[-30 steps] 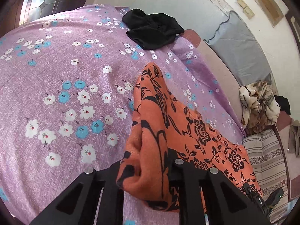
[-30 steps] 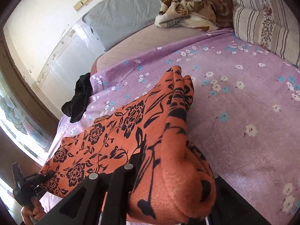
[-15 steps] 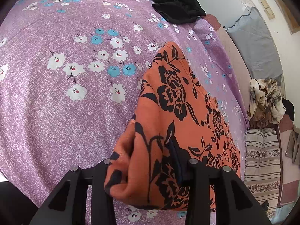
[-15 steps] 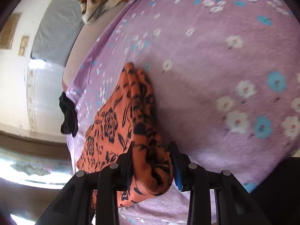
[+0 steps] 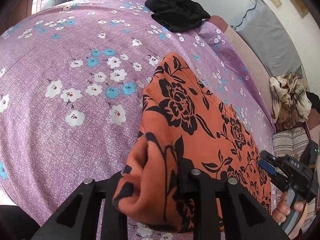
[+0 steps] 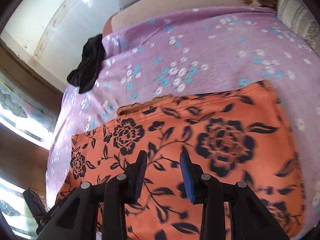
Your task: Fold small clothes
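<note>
We see one orange fabric garment with a black rose-and-leaf print (image 5: 192, 120) lying on the bed. In the right wrist view its main panel (image 6: 200, 150) lies spread flat, with a stitched hem along the far edge. In the left wrist view its near corner is bunched into thick raised folds.

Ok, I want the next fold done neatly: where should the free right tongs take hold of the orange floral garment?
Probably the garment's far right corner, coming in low from the right. The orange floral garment lies flat on the purple bedsheet, so only its edges give a pinchable lip. The left tongs already clamp the bunched left end; the right tongs hover open above the middle.
</note>
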Demonstrator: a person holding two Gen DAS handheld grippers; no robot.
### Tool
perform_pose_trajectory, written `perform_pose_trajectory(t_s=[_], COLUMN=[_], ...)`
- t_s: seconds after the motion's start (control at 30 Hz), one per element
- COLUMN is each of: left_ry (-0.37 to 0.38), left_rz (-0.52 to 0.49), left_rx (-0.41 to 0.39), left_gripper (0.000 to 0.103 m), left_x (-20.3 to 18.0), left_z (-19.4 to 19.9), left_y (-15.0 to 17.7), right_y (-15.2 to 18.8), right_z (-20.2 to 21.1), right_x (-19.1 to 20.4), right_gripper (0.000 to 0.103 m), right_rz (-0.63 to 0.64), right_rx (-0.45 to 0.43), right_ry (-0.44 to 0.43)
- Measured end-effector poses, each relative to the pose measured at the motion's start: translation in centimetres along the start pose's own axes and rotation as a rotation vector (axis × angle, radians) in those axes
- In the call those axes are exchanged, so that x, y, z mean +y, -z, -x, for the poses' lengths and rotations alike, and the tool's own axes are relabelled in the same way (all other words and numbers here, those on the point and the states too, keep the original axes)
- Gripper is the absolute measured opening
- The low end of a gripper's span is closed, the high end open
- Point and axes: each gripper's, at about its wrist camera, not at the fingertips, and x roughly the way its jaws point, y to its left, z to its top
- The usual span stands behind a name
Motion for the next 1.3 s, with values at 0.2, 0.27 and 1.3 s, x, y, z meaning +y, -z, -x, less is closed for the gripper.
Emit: perform_pose_trajectory(t_s=[0.2, 0.27, 1.3], left_ry=[-0.010, -0.009, -0.055], left_rz=[-0.041, -0.063, -0.506], left_rx=[-0.025, -0.043, -0.181], left_gripper=[0.029, 0.022, 0.018], left_x=[-0.7, -1.1, -13.4], left_z=[-0.7, -0.4, 4.6], left_y=[-0.2, -0.2, 1.7], right_y=[-1.0, -0.7, 3.8], right_z=[-7.4, -6.5, 3.2], right_x=[2.2, 2.6, -15.1], right_gripper=[0.035, 0.035, 0.031], right_rz=[0.016, 0.051, -0.401], right_rx=[0.055, 0.087, 0.047], right_ry=[0.075, 0.071, -0.297])
